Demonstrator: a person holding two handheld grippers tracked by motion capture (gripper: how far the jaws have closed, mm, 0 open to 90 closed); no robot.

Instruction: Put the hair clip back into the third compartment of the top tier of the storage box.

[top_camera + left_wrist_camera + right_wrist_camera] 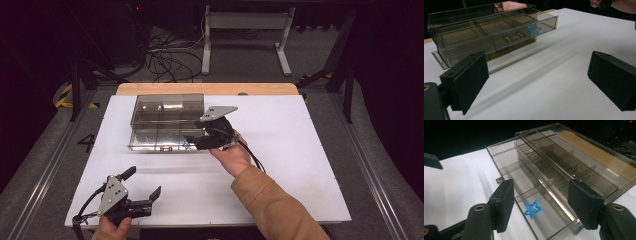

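A smoky clear plastic drawer box [165,117] stands at the middle of the white table. Its lower drawer [524,182] is pulled out, and a small blue star [533,209] lies flat in the drawer's end compartment. The star [534,29] shows through the drawer's front wall. My right gripper [197,140] hovers open just above that end of the drawer, with the star below the gap between its jaws and untouched. My left gripper [142,183] is open near the table's front left corner, well apart from the box, with nothing between its fingers [469,80].
The white tabletop [290,150] has bare room right of the box and in front of it. A wooden strip [210,89] runs along the far edge. Beyond it on the floor are cables [170,60] and a white table frame [245,22].
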